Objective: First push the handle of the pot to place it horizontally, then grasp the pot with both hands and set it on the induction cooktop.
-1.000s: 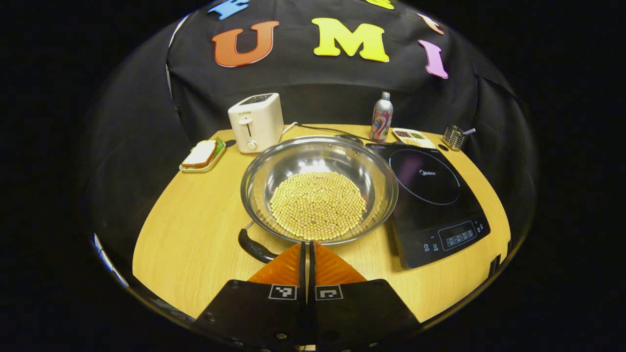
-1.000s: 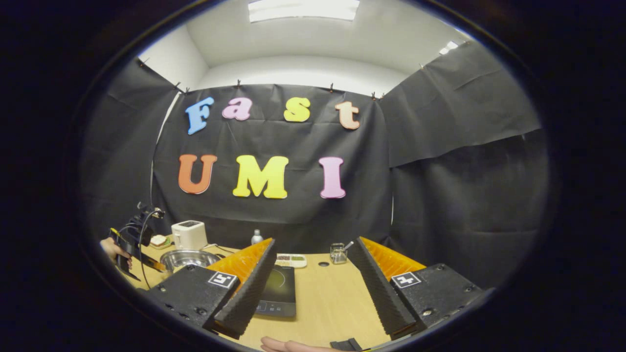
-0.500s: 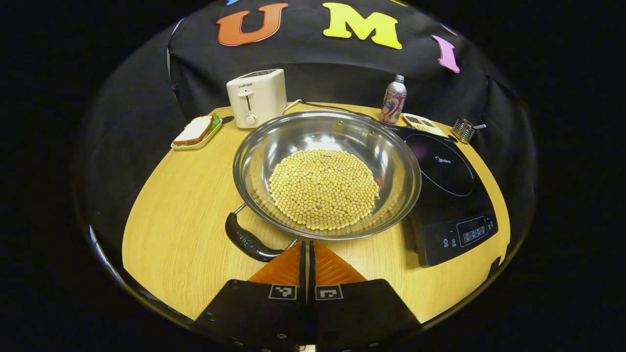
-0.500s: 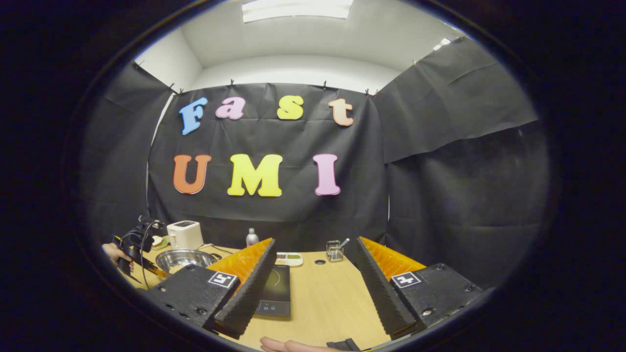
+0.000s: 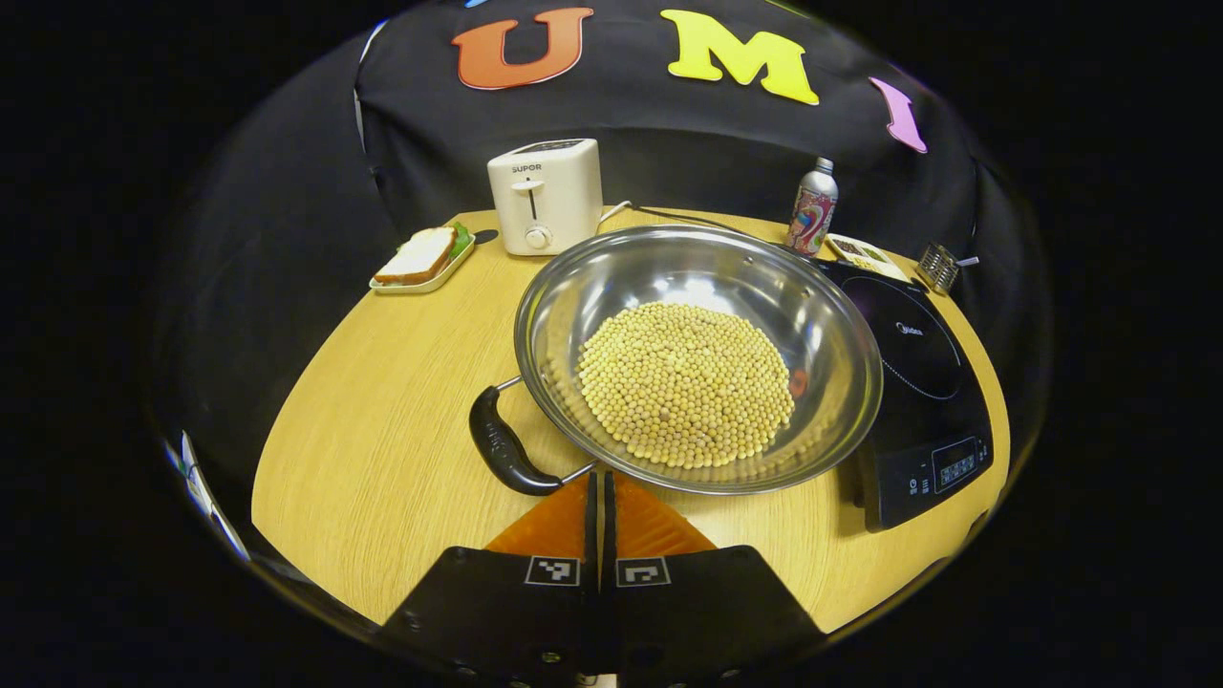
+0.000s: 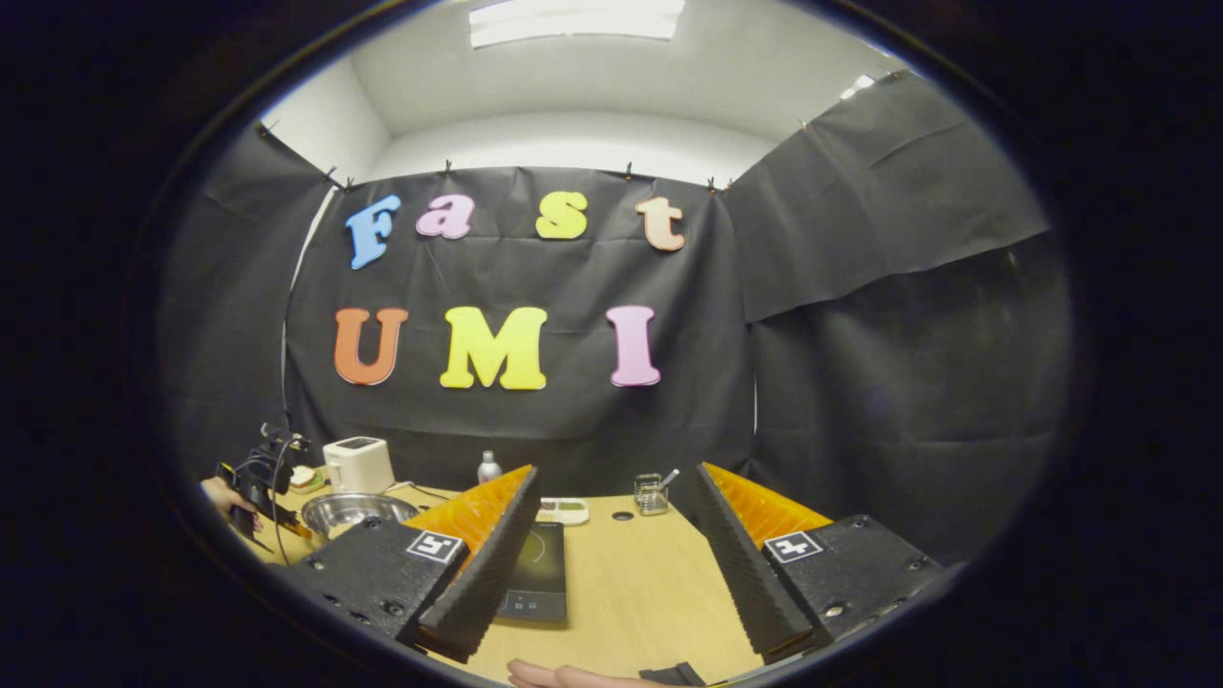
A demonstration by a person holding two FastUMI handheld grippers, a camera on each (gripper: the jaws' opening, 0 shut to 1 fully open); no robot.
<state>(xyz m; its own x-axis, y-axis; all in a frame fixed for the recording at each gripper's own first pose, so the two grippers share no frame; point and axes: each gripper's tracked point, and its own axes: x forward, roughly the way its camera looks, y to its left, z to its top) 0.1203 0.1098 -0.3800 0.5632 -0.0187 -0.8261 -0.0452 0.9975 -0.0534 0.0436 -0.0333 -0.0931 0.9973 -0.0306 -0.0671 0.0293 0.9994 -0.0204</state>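
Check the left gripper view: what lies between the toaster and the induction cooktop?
In the left gripper view, the pot of beans sits between the toaster and the induction cooktop, its rim overlapping the cooktop's edge.

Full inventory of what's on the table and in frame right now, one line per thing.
pot: 1, steel, table centre, overlapping the cooktop's left edge
beans: many, pale yellow, heaped in the pot
pot handle: 1, black, front-left of the pot, at the left gripper's tips
induction cooktop: 1, black, right of the pot
toaster: 1, cream, back of the table
sandwich: 1, on a pale tray, back left
bottle: 1, silver, patterned, back right
snack dish: 1, pale, behind the cooktop
wire basket: 1, metal, far right
table: 1, light wood
left gripper: 1, fingers together
right gripper: 1, fingers apart, over the table
hand: 1, on the left gripper
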